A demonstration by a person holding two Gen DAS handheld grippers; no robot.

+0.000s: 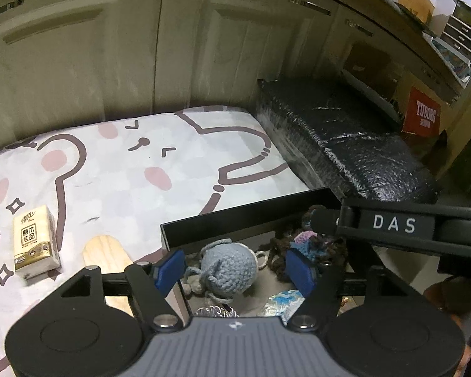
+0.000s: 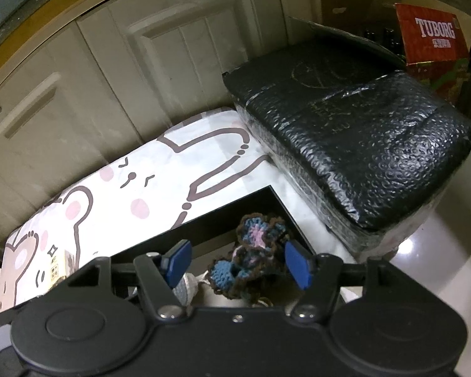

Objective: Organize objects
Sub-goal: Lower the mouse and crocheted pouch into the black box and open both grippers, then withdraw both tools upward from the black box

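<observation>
A black open box (image 1: 248, 216) stands on the bear-print sheet (image 1: 141, 163). Inside it lies a light blue crocheted ball (image 1: 227, 265), directly between the blue pads (image 1: 169, 270) of my left gripper (image 1: 235, 270). The pads stand clear of the ball on both sides, so the gripper is open. A dark crocheted piece with blue and pink patches (image 2: 254, 257) lies at the box's far right corner (image 2: 276, 201). My right gripper (image 2: 237, 262) is open around it, its left pad well off it. Part of the right gripper's black housing (image 1: 392, 223) crosses the left wrist view.
Foil-wrapped items (image 1: 282, 303) lie in the box near me. A tissue pack (image 1: 34, 242) and a wooden board (image 1: 106, 251) lie on the sheet to the left. A black bubble-wrapped package (image 2: 361, 132) adjoins on the right, a red Tuborg carton (image 2: 430, 34) beyond. Cabinet doors (image 1: 78, 47) stand behind.
</observation>
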